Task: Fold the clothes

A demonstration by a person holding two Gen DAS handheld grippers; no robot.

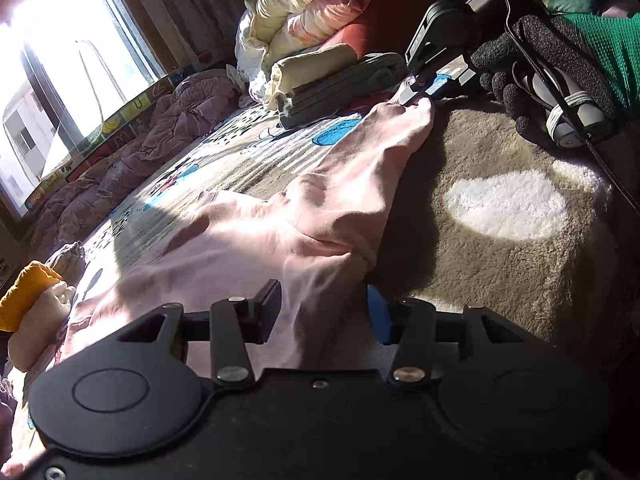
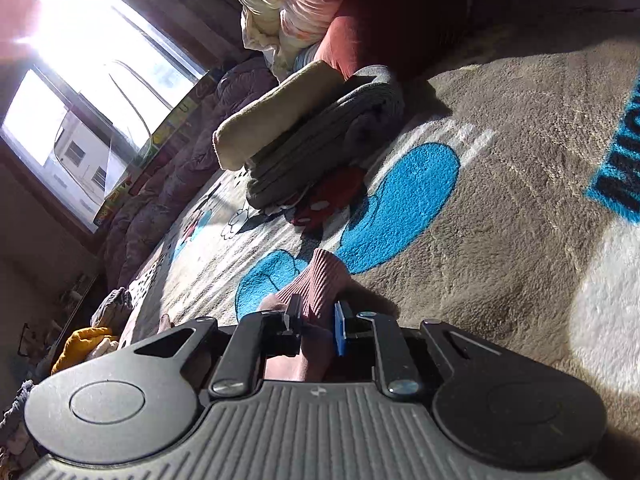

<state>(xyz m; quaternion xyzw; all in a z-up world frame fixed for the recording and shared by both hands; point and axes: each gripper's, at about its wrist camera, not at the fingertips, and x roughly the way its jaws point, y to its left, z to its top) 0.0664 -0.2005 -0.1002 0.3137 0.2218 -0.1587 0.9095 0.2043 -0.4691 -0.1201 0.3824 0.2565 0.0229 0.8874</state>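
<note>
- Pink top [image 1: 248, 240] lies spread across a patterned rug [image 1: 500, 264], sunlit from a window [image 1: 80, 40].
- Right gripper [image 2: 316, 322] pinches its ribbed cuff [image 2: 320, 276], sleeve drawn out long.
- Left gripper [image 1: 324, 312] has cloth between its fingers; whether they bite, I cannot tell.
- Folded stack [image 1: 332, 84] sits well beyond.
- Step appears to be a sleeve fold: the cuff would need carrying in over the body, laid flat.
</note>
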